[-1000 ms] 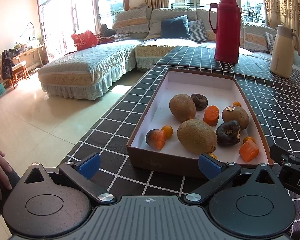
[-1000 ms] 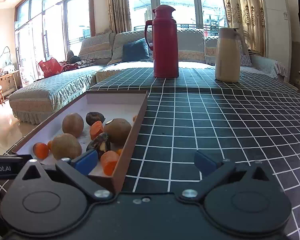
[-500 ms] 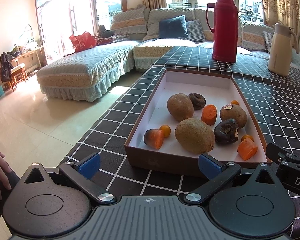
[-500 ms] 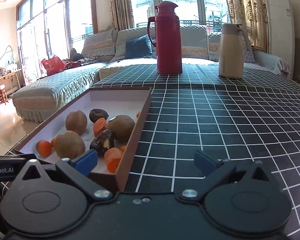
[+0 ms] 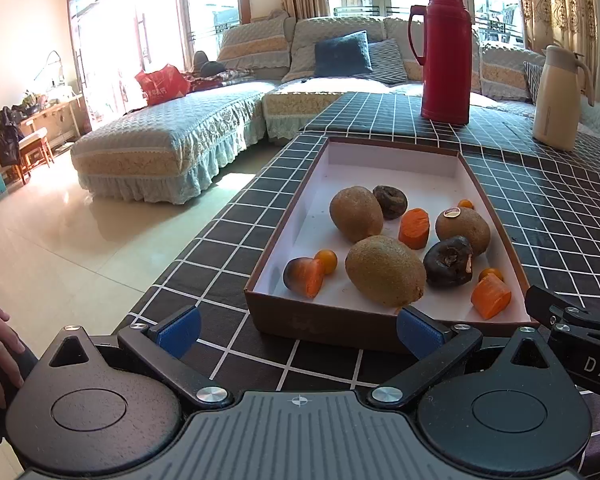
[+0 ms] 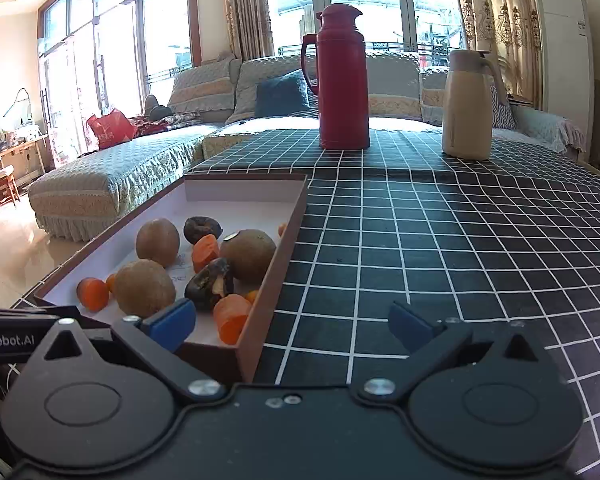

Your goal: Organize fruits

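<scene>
A shallow brown box (image 5: 328, 322) with a white inside sits on the black checked tablecloth. It holds three kiwis, the nearest (image 5: 385, 270) at the front, two dark wrinkled fruits (image 5: 448, 262), orange pieces (image 5: 414, 228) and small orange berries (image 5: 326, 261). My left gripper (image 5: 298, 326) is open and empty, just before the box's near wall. My right gripper (image 6: 292, 322) is open and empty at the box's near right corner (image 6: 248, 354). The same fruits show in the right wrist view, with a kiwi (image 6: 144, 288) nearest.
A red thermos (image 6: 342, 80) and a cream jug (image 6: 468, 104) stand at the table's far side. The tablecloth (image 6: 440, 260) spreads to the right of the box. A sofa (image 5: 172, 148) and tiled floor lie left of the table edge.
Both grippers have drawn slightly closer to the box and risen a little. Both stay open and empty. The fruits have not moved.
</scene>
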Available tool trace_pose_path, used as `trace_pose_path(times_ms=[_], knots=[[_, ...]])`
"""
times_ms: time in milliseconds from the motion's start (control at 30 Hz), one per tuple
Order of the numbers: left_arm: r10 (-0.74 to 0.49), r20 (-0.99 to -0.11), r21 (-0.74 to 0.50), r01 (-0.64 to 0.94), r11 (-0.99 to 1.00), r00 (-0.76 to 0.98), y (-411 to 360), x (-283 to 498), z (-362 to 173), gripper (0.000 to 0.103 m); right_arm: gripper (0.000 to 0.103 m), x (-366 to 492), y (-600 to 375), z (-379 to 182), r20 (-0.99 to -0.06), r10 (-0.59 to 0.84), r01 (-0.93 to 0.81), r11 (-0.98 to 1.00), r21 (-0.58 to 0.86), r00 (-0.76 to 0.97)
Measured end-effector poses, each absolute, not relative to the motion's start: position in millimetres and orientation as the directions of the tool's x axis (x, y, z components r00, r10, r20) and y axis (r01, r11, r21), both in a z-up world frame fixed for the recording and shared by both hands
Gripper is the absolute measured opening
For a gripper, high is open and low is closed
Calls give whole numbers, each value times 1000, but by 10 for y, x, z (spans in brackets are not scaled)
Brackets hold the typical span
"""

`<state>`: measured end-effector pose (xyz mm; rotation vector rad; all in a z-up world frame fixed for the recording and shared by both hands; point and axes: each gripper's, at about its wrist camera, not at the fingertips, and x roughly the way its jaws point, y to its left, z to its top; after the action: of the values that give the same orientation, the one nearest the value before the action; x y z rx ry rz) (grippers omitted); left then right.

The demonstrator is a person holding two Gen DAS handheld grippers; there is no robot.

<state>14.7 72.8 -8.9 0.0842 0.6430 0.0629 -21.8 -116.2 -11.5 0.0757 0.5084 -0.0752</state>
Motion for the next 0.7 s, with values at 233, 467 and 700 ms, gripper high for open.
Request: trace_pose_path(times_ms=[233, 467, 700], knots=[[74, -602, 91, -24, 996, 795, 723, 146, -92, 103, 103, -214, -1168, -117, -489, -55, 93, 994, 54, 870], [63, -607, 83, -16, 996, 792, 728, 147, -93, 103, 103, -212, -1169, -122, -493, -52, 93, 994, 57, 869], [57, -603, 77, -13, 997, 795, 736, 136, -79, 103, 103, -210, -1169, -124, -494, -50, 91, 994, 59, 868]])
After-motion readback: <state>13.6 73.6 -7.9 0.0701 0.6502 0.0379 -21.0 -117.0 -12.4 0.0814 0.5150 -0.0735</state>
